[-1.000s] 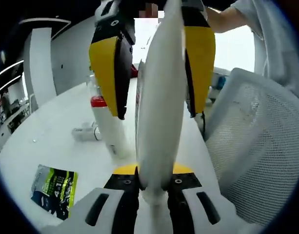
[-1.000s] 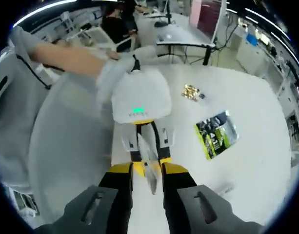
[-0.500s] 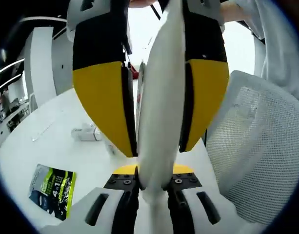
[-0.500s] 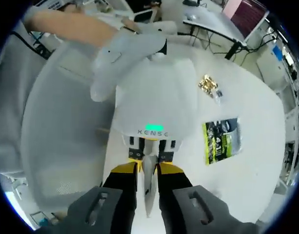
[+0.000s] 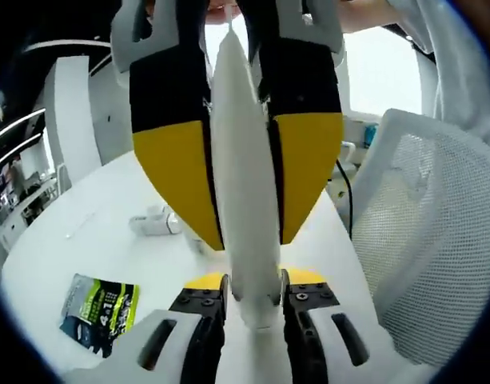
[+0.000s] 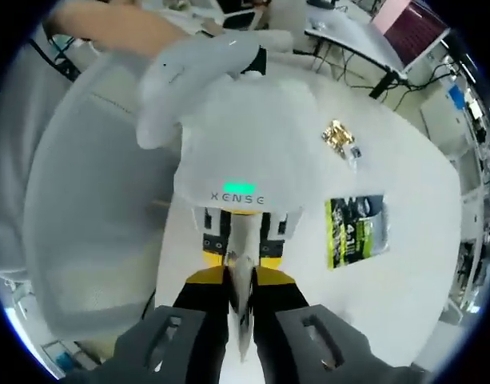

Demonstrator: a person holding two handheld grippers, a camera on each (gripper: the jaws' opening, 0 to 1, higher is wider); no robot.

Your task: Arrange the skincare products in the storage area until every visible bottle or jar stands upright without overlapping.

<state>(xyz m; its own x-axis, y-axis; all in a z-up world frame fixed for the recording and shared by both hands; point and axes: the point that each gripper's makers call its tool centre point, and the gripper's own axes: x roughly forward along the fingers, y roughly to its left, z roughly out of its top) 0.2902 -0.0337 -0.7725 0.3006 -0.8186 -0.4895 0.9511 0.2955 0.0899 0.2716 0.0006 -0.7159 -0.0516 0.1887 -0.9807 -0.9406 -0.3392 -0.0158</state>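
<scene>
A white skincare tube (image 5: 243, 200) stands on end between both grippers, above the white table (image 5: 85, 240). My left gripper (image 5: 252, 286) is shut on its lower end. My right gripper (image 5: 245, 237) comes down from above, its yellow-and-black fingers (image 5: 181, 176) pressed against both flat sides of the tube. In the right gripper view, my right gripper (image 6: 241, 278) is shut on the tube's thin crimped end (image 6: 241, 308), and the left gripper's white housing (image 6: 245, 152) sits just beyond. A small white bottle (image 5: 155, 224) lies on its side on the table.
A green-and-black sachet (image 5: 99, 302) (image 6: 355, 232) lies flat on the table. Small gold items (image 6: 338, 134) sit farther out. A white mesh chair (image 5: 424, 240) stands close beside the table edge. A person's sleeve and arm (image 6: 109, 24) reach in.
My right gripper has come closer along the tube, and its fingers have gone from apart to pressed on it. The standing red-capped bottle is now hidden behind them.
</scene>
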